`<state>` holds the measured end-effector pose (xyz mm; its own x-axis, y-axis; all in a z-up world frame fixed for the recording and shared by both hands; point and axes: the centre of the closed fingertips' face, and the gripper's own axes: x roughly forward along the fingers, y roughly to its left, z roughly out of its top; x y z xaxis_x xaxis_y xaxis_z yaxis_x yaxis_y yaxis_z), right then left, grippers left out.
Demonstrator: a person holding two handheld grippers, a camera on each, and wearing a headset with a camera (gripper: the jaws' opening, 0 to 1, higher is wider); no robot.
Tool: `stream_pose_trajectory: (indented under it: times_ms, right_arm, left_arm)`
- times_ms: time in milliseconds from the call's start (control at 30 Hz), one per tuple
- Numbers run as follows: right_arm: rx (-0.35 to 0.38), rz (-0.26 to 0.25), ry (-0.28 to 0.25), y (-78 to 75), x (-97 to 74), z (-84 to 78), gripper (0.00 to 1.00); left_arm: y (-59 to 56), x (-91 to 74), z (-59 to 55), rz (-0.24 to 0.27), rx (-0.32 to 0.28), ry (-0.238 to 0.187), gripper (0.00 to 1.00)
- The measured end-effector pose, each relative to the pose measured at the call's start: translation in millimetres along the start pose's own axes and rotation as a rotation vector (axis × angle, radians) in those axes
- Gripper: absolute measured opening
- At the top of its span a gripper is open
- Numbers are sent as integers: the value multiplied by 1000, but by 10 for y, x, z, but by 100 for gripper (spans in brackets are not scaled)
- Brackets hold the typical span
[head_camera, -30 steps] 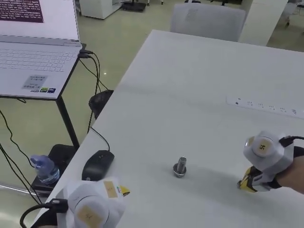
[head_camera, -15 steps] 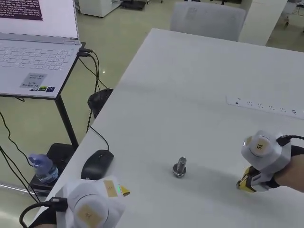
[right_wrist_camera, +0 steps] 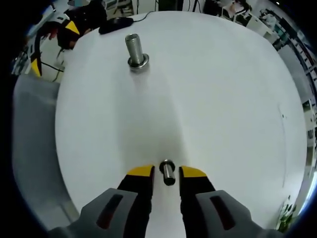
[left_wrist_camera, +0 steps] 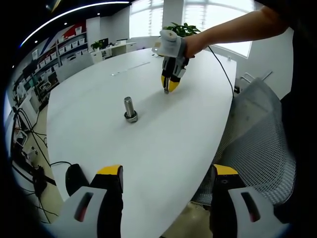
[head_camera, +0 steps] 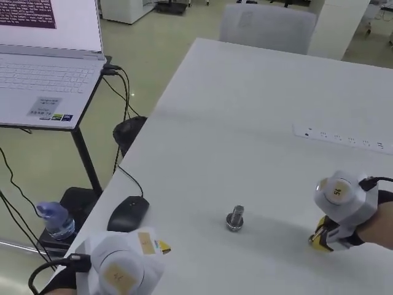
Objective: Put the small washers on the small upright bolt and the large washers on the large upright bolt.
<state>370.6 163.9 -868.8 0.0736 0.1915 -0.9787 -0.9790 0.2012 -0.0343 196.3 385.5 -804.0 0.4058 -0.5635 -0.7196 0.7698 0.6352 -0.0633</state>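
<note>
- Right gripper (right_wrist_camera: 166,170): yellow-tipped jaws are narrowed to either side of the small upright steel bolt (right_wrist_camera: 167,174), toward the near edge of the white table (head_camera: 258,110), on its right part. Thin slivers of table show beside the shank. Pinching or only flanking, I cannot tell.
- Risk: the small bolt stands free on its head. Sideways drag, or one jaw touching first, likely tips it. A tipped bolt rolls, and the near edge is close.
- Risk: if the jaws are clamped and come away at an angle, the bolt lifts with them or lands leaning. Washers won't seat on a leaning shank.
- Left gripper (left_wrist_camera: 167,171): jaws are spread wide with nothing between them. It sits by the table's near-left corner, just beside the black computer mouse (head_camera: 128,213).
- Large upright steel bolt (head_camera: 234,218): stands between the two grippers, back from the near edge and well apart from both. The wider ring at its foot could be the head or a washer; I cannot tell.
- Risk: a reach from the left corner toward the large bolt passes the mouse. A low sweep can shove it or catch its cable.
- Risk: size mix-up. A large washer drops over the small bolt with no resistance, so the error gives no feedback. A small one simply jams on the large thread.
- Risk: thin washers on a smooth top are hard to pinch. Closing the jaw tips too fast probably flicks one toward an edge.
</note>
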Motion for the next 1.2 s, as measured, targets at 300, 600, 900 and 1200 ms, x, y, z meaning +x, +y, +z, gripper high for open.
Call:
stream_pose_trajectory:
  times_ms: [300,600,900,1200]
  right_arm:
    - [13,-36,-54,-36,-156,45,25]
    - [72,-74,-172,25,-382,33,28]
    - [244,-80,-436,167,-822,52,35]
    - [308,-112,-567,254,-1165,53,41]
  left_arm:
    - [-27,8,89,-13,16,-21,71]
    - [-19,-6,130,-19,18,-49,74]
    - [-38,10,206,-31,35,-60,75]
    - [5,-13,366,-5,30,-94,76]
